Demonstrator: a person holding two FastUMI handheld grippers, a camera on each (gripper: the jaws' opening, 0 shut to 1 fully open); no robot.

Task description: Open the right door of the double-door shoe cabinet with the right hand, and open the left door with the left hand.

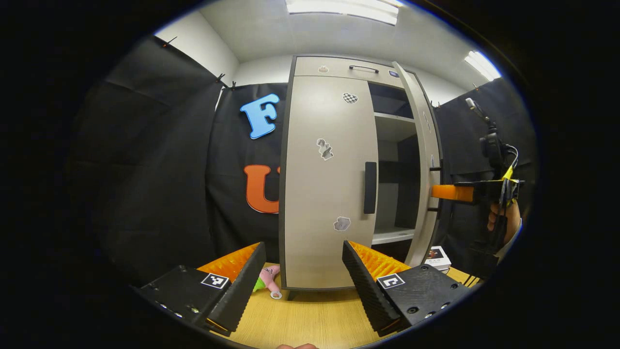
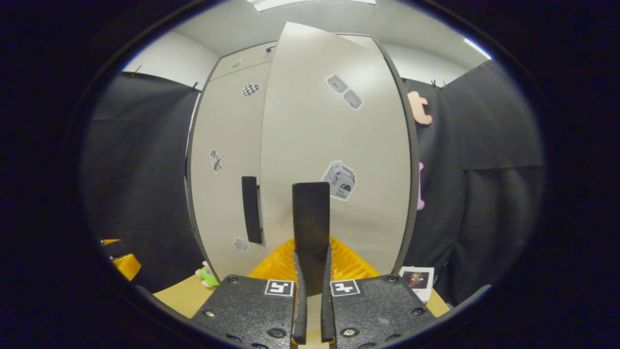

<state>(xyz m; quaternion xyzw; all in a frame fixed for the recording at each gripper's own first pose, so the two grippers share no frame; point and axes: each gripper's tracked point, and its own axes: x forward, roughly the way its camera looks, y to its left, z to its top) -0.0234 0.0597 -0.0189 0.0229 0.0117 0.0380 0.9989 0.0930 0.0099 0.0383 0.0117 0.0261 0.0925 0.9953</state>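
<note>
Each gripper body was black and rough-textured, with round screws and a small square black-and-white marker on each half: left gripper (image 1: 302, 271), right gripper (image 2: 311, 291). At three o'clock in the left gripper view, a hand (image 1: 503, 220) showed a white cuff.

Both views are evenly lit from above by ceiling light panels (image 1: 344, 8), which blow out to pure white glare. The pale cabinet door (image 2: 334, 145) catches soft, diffuse light without hard shadows, while the open cabinet interior (image 1: 395, 169) falls dim. Focus is sharp across both views with no motion blur. Fisheye distortion bows straight edges outward, strongest toward the rims.
</note>
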